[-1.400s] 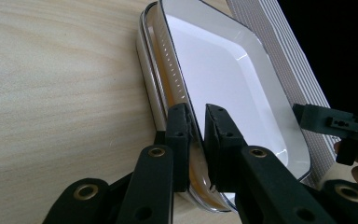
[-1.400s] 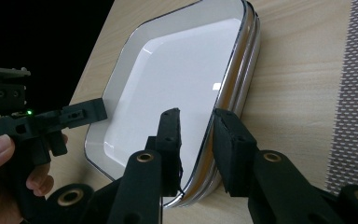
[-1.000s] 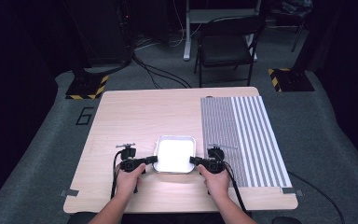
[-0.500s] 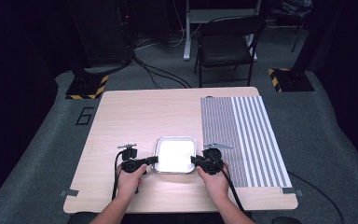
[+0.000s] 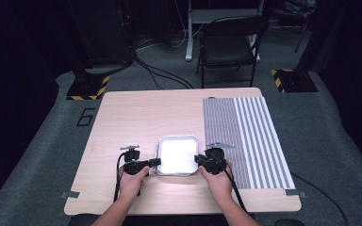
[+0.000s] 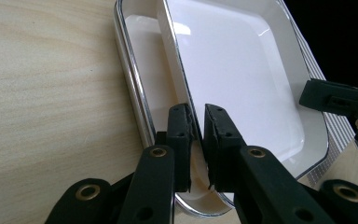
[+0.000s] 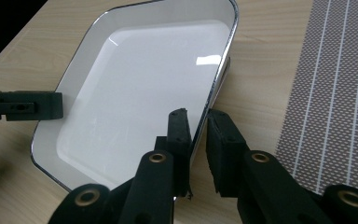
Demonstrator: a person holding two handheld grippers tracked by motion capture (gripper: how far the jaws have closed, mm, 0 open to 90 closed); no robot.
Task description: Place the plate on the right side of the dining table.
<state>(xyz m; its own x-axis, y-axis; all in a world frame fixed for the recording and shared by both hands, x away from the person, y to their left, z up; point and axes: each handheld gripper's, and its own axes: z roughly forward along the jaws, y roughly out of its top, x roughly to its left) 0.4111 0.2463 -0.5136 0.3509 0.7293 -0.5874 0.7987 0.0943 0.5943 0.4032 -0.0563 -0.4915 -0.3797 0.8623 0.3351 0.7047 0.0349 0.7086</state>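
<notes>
Tray [image 5: 177,155] rims between hand-held grippers, mid-table.

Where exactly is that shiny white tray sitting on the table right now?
In the high view the white tray lies near the table's front edge, between the left gripper and right gripper, just left of the striped mat.

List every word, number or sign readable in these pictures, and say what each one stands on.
"6": a dark outlined numeral on the grey floor at the table's left side, in the high view.
Yellow-and-black hazard stripes, without words, mark the two stand bases on the floor.
No text shows on the white tray, the striped mat or either claw.
</notes>
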